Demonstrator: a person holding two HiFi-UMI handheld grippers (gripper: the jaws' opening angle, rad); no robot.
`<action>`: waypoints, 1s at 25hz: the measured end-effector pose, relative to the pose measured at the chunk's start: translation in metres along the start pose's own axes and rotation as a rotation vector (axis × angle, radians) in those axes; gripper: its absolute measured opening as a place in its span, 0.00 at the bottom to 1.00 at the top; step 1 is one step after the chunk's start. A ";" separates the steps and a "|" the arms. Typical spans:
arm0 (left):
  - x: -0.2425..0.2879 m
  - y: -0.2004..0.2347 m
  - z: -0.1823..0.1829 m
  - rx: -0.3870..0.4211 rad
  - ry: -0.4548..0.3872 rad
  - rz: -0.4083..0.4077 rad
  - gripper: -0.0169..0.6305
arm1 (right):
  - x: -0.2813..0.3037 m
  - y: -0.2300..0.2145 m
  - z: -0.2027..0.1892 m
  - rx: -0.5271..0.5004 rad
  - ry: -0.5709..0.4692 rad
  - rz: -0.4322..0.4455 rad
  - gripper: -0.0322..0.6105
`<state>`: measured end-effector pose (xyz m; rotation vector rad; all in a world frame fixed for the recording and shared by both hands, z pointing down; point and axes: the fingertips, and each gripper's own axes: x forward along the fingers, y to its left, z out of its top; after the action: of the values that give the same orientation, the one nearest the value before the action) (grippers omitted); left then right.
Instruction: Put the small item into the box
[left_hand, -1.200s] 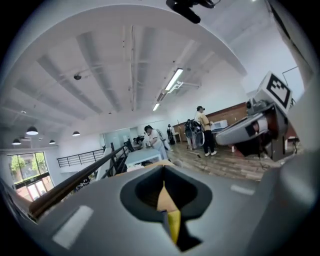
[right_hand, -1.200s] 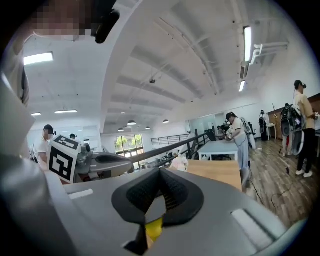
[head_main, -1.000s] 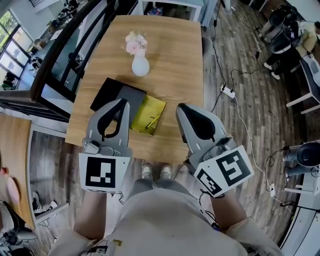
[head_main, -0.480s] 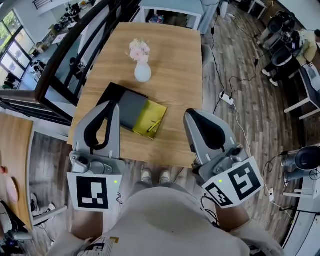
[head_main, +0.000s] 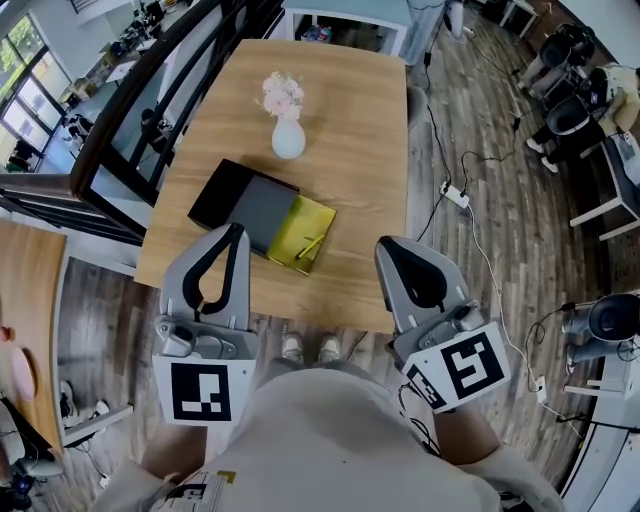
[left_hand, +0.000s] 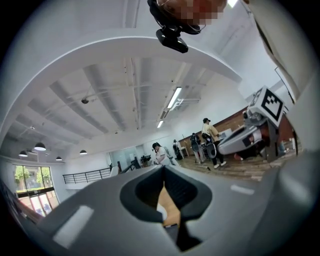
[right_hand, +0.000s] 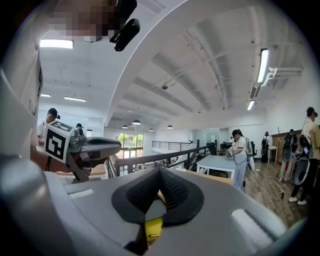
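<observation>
The person holds both grippers low in front of the torso (head_main: 340, 440), one on each side and well apart, both pointing toward the far side and leaning slightly toward each other. The left gripper (head_main: 236, 236) has its jaws closed together with nothing between them. The right gripper (head_main: 392, 250) is the same, jaws together and empty. Each marker cube sits at the near end, the right one tilted. Bare forearms (head_main: 165, 458) show beneath them.
</observation>
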<state>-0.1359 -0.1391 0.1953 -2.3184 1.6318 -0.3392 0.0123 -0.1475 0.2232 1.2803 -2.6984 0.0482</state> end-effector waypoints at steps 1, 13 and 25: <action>0.001 -0.001 -0.002 -0.003 0.006 -0.006 0.03 | 0.000 0.001 -0.002 0.009 0.004 0.003 0.05; 0.005 -0.003 -0.018 -0.004 0.071 -0.015 0.03 | 0.001 0.002 -0.001 0.075 -0.015 0.020 0.05; 0.009 -0.007 -0.025 -0.024 0.099 -0.027 0.03 | 0.004 -0.001 -0.001 0.064 -0.017 0.015 0.05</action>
<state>-0.1361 -0.1475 0.2216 -2.3782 1.6593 -0.4496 0.0110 -0.1512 0.2245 1.2832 -2.7425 0.1268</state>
